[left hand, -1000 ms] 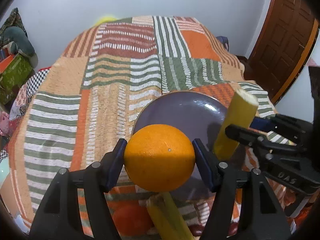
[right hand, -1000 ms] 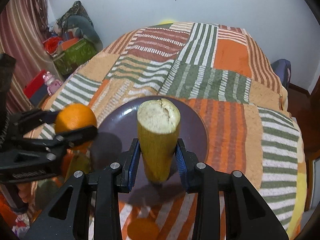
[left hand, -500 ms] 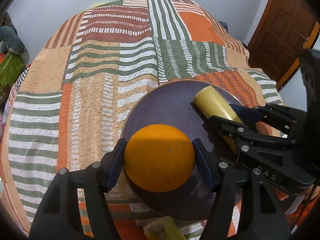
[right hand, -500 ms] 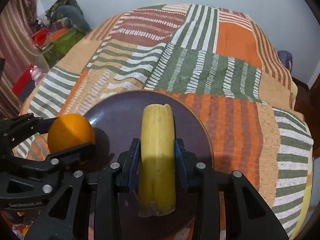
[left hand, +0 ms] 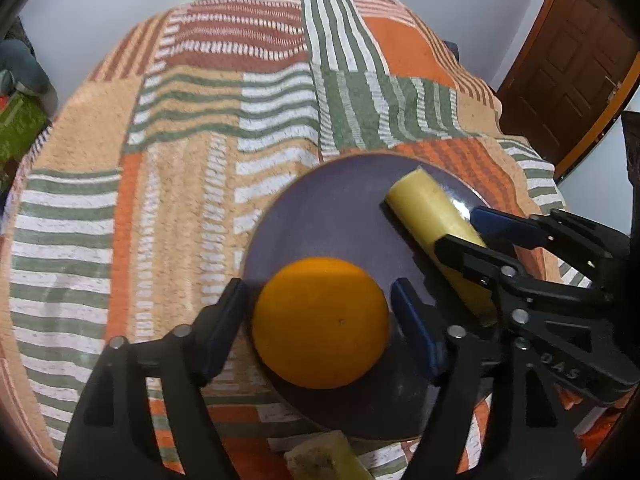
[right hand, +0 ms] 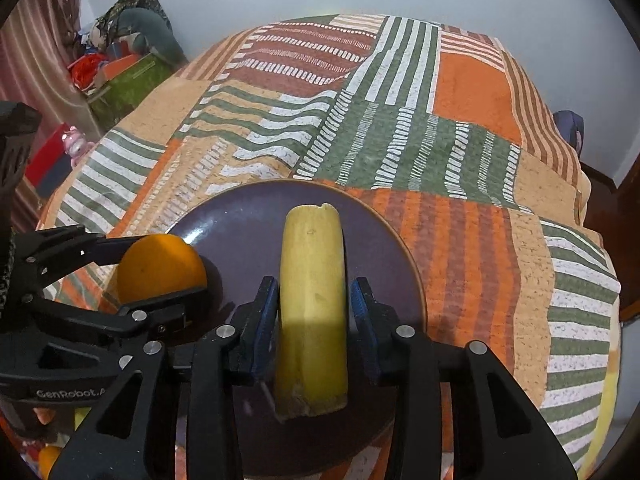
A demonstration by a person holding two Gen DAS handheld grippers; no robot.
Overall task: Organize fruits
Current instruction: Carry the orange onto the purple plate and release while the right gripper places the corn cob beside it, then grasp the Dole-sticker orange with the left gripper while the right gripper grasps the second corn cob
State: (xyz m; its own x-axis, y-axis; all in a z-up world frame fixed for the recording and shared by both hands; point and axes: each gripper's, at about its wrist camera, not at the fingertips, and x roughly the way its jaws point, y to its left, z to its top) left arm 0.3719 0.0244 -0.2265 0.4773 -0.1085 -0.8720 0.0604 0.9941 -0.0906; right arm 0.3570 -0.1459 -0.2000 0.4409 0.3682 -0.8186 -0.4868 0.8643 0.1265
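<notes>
Left wrist view, reading left to right: my left claw (left hand: 318,314) has its jaws spread, a narrow gap showing on each side of the orange (left hand: 320,322), which sits on the near left part of the purple plate (left hand: 340,204). Farther right on the same plate lies the yellow banana piece (left hand: 424,210), pointing away toward the far rim, with my right claw's black frame reaching in from the right edge over its near end. A second yellow piece (left hand: 324,460) shows at the bottom edge, off the plate. The plate rests on a patchwork blanket (left hand: 192,128) of orange, green and white stripes; a brown door (left hand: 568,64) stands at far right. Right wrist view, left to right: a green box (right hand: 128,84) lies beyond the blanket's edge; the orange (right hand: 160,268) is partly hidden behind the left claw's fingers; my right claw (right hand: 314,312) is likewise parted, its blue pads standing just clear of the banana piece (right hand: 314,280), which lies flat at the plate's (right hand: 240,216) centre.
</notes>
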